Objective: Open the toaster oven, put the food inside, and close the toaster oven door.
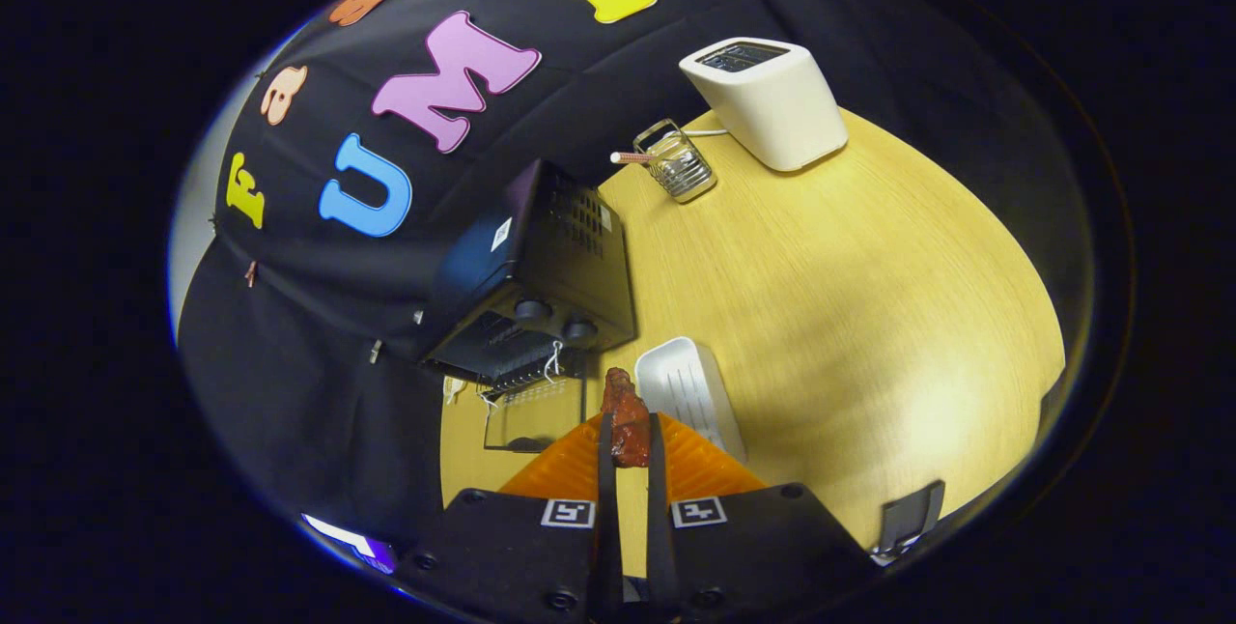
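- Two fingers of the hand-held gripper stand close together, nearly parallel, and both press on a reddish-brown piece of food that sits between them; the gap is only as wide as the food.
- The food sticks out past the fingertips, its far end pointing toward the toaster oven.
- The toaster oven is black and stands on the desk just ahead of the fingers and a little to their left, with its back toward the black cloth wall.
- Its glass door hangs open, swung down in front of the oven mouth, and a wire rack can be seen at the opening.
- Two round knobs sit on the oven's front panel, and a bit of white string dangles near the door's top edge.
- A white tray lies on the desk just beside the oven, to the right of the food, and looks empty.
- Farther off, beyond the oven, a small wire holder stands on the desk with a striped straw-like stick poking out of it.
- A white slot toaster stands at the far edge of the desk, near the wire holder, with a white cord running from it.
- The desk has a light wood surface.
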`<state>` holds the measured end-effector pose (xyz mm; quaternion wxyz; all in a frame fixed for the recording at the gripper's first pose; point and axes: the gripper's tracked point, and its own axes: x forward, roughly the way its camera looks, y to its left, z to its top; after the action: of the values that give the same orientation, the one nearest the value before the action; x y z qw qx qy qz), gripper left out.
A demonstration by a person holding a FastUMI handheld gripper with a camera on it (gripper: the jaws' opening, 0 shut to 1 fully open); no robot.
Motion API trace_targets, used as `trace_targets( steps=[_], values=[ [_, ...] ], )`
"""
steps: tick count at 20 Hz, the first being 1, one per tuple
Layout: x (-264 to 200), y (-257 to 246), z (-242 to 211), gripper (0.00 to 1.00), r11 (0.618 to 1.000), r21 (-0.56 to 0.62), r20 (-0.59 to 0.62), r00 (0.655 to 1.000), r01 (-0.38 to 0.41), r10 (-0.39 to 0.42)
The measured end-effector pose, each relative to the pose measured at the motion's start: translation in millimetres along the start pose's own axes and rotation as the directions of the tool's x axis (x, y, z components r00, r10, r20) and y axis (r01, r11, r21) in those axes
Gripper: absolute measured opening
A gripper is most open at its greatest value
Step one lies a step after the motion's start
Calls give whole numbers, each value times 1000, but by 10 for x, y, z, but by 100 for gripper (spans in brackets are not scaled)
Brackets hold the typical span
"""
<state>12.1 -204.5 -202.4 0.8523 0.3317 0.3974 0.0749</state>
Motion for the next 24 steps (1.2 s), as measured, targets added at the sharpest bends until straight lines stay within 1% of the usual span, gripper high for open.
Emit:
trace_targets(
  steps=[5, 14, 19, 24],
  values=[
    [44, 560, -405, 14, 997, 68, 29, 999, -36, 34],
    [310, 1487, -1137, 14, 991, 104, 57, 996, -79, 73],
    [430, 1832, -1306, 14, 988, 106, 70, 992, -111, 104],
    [611, 1952, -1356, 14, 986, 109, 73, 990, -126, 119]
  ],
)
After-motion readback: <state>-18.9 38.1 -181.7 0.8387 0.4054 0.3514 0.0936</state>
